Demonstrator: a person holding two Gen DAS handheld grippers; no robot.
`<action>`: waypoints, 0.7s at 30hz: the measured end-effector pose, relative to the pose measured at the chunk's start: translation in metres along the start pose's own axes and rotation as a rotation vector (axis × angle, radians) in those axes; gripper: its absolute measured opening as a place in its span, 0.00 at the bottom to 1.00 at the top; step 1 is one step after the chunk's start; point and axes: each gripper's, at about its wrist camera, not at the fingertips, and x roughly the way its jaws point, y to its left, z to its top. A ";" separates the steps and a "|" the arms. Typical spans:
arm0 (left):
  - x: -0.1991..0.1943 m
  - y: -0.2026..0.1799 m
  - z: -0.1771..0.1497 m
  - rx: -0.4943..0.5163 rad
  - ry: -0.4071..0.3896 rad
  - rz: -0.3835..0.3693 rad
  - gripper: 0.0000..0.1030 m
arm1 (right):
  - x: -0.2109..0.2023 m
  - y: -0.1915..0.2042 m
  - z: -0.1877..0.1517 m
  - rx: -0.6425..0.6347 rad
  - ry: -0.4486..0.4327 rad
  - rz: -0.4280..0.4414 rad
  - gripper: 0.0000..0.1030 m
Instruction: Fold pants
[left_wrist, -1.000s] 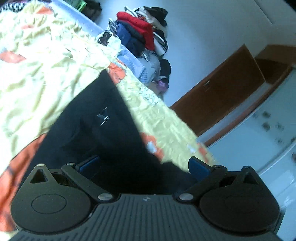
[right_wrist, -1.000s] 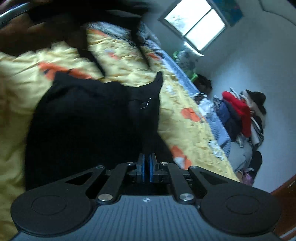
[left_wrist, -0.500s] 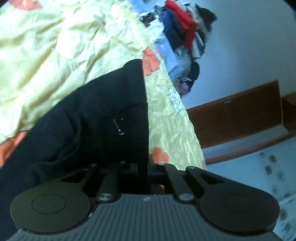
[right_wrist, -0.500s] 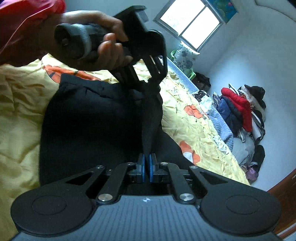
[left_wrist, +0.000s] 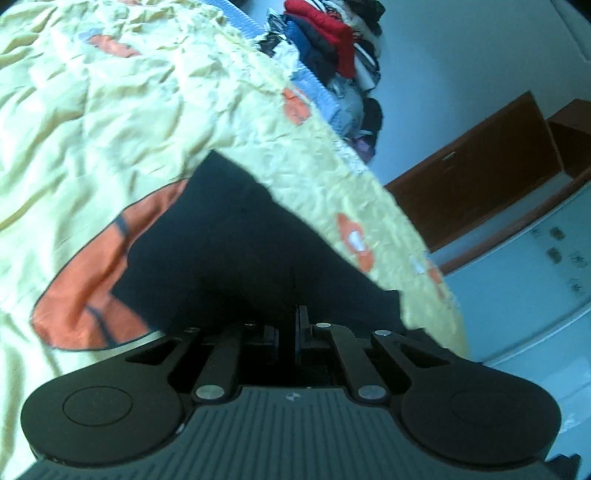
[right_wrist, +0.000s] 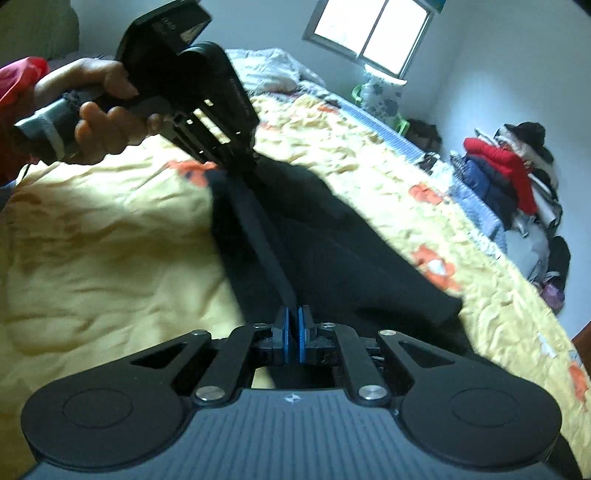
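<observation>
**Both claws on the pants now, edge pulled tight**

Since a second ago the left gripper (left_wrist: 287, 334) went from jaws wide apart to clamped together on the black pants (left_wrist: 236, 251), and it's swung so the wardrobe sits further right in its view. The right one barely changed its grip, though the pants edge that lay slack is now stretched.

The pants lie on the yellow quilt (right_wrist: 110, 236), toward the bed's near side, with the clothes pile (right_wrist: 509, 184) well past them against the wall. The right gripper (right_wrist: 291, 332) is pinched shut on a thick rolled edge, looks like the waistband. That edge runs taut straight up to the left gripper (right_wrist: 251, 162), held in the person's hand (right_wrist: 99, 114) just above the pants.

What could go wrong, my guess: the band is stretched hard between two small pinch points, so one tug too many and it slips out of a pad, and the whole fold flops. Also the fabric under the band is bunched, so laying it over as is could trap a wrinkle. Both views are blurry, so I can't tell how many layers each claw has.
</observation>
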 end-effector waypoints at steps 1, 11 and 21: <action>0.003 0.003 -0.001 -0.004 0.006 0.014 0.06 | 0.001 0.003 -0.003 0.009 0.005 0.009 0.05; 0.008 0.010 -0.012 0.064 -0.014 0.099 0.23 | 0.013 0.007 -0.008 0.088 0.036 0.033 0.07; -0.041 -0.023 -0.023 0.279 -0.156 0.258 0.52 | -0.032 -0.023 -0.032 0.306 -0.001 -0.133 0.09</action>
